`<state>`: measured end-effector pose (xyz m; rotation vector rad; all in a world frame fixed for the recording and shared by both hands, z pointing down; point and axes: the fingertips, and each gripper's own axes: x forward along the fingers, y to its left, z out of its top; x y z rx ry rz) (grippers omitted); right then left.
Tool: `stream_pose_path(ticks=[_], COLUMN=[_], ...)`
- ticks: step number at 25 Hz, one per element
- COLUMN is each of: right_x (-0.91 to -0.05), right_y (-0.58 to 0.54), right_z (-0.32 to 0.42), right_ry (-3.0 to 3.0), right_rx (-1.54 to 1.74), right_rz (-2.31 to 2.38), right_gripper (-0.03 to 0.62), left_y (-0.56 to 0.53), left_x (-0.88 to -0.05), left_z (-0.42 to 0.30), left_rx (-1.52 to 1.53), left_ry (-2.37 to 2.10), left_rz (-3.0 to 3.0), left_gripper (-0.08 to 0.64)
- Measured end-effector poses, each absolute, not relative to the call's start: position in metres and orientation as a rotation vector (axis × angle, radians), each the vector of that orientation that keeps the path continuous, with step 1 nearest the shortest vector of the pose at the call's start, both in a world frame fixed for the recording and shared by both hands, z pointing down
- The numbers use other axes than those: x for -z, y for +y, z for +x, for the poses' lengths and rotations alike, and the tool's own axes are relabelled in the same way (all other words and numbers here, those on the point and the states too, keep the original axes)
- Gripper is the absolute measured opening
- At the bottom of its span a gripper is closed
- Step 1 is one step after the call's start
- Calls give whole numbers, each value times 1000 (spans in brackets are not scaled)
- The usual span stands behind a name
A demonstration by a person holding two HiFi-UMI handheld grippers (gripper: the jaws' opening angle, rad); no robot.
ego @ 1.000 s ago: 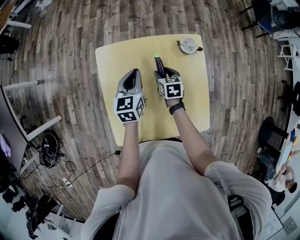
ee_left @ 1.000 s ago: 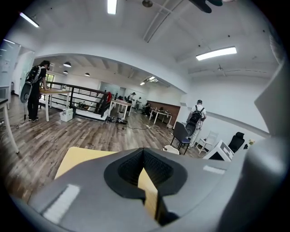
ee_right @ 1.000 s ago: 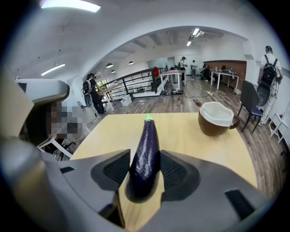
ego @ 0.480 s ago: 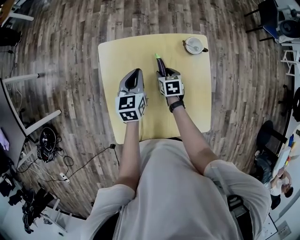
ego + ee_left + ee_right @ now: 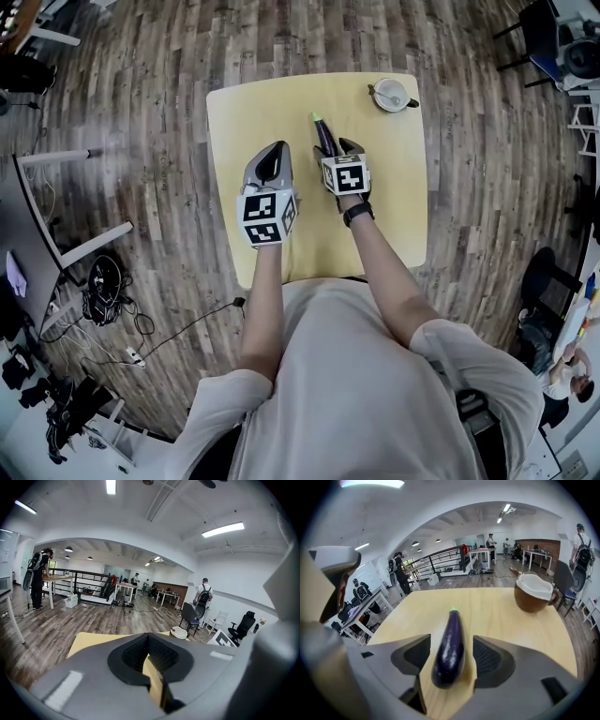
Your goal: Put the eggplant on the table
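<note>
Since the right gripper (image 5: 451, 651) has just opened its jaws off the eggplant (image 5: 450, 634) lying between them on the table (image 5: 501, 613), we should lift straight off without nudging it; the left gripper (image 5: 149, 645) has its jaws closed, empty.

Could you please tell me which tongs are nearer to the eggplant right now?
Right. The right tongs straddle the eggplant, which lies on the table between jaws that have just been opening. The left tongs are shut, off to the eggplant's left.
</note>
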<state>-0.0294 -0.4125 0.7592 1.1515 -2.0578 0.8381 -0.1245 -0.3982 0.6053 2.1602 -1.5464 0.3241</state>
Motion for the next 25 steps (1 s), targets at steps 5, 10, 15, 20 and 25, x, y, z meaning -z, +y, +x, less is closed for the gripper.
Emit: stream_pose_path(ticks=[5, 10, 15, 20, 25], right_x=[-739, -714, -690, -661, -624], right_y=[-410, -399, -382, -370, -361], right_z=[-29, -26, -19, -11, 5], right_ry=[-2090, -2137, -2173, -2212, -2247], right_rx=[-813, -781, -743, -710, -663], right_rz=[1175, 1182, 1195, 1226, 1285], right_gripper=[253, 253, 253, 253, 252], left_y=[-394, -382, -367, -352, -334], left_x=[-589, -574, -563, -548, -532], left_z=[-124, -122, -121, -117, -106], left_rx=[-320, -314, -309, -298, -280], left_ry=[-1561, -1586, -1606, -1622, -1630], left_rz=[2190, 2211, 2226, 2249, 2281], left_gripper=[9, 9, 9, 9, 9])
